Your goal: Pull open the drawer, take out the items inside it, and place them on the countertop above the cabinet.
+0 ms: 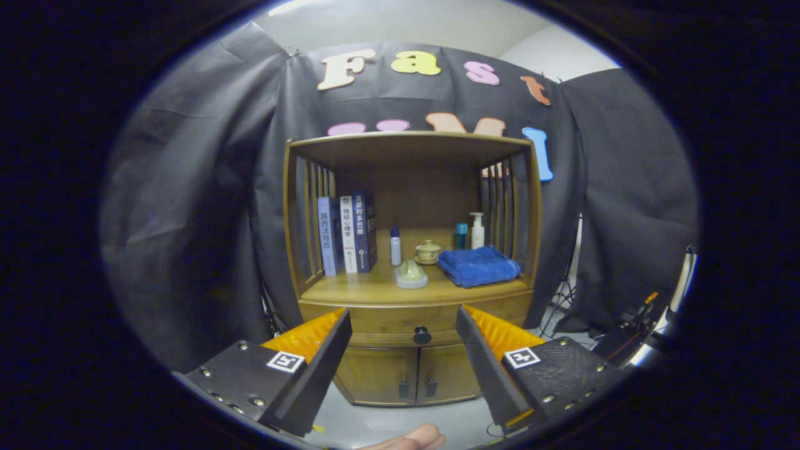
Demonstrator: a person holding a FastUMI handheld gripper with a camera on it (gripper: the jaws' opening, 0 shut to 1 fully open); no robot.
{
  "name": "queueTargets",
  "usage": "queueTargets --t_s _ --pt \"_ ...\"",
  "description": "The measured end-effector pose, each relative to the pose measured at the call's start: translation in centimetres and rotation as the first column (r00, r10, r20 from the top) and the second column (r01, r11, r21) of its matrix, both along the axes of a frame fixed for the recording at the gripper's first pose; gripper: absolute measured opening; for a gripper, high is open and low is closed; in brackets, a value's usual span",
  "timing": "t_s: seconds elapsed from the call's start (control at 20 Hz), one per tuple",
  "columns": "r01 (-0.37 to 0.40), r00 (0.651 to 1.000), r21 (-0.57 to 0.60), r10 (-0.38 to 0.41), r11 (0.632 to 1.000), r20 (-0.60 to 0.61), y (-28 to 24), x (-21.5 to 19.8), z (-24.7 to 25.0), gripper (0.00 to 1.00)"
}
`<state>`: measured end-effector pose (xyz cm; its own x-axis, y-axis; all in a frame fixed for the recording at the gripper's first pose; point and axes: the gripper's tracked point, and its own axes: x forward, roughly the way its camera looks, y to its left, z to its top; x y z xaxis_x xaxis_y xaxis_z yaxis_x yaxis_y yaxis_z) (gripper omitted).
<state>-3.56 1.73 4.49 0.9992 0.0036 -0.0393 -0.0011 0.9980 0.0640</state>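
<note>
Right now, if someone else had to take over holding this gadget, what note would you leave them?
Tongs: open, holding nothing, aimed at the cabinet from a short way off.
Drawer: shut; its dark knob sits between the two fingers, beyond their tips.
Countertop: already carries books, bottles, a small teapot and a folded blue towel.
Done: nothing yet.
Left: close on the knob, pull the drawer open, lift out whatever is inside and set it on the countertop. The contents are hidden for now.

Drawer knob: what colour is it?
Black, a round drawer knob on the closed wooden drawer, seen in the gripper view beyond the open tool.
</note>
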Motion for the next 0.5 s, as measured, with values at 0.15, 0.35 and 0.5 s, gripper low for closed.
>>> queueTargets --t_s 0.15,0.35,0.5 --pt "0.031 1.000 -0.006 -0.031 1.000 0.004 -1.4 -0.8 0.5 1.00" --pt "0.025 1.000 0.002 -0.025 1.000 0.011 -2.0 -1.6 0.9 1.00" --pt "0.031 0.999 0.006 -0.031 1.000 0.020 -2.5 -2.1 1.5 1.00"
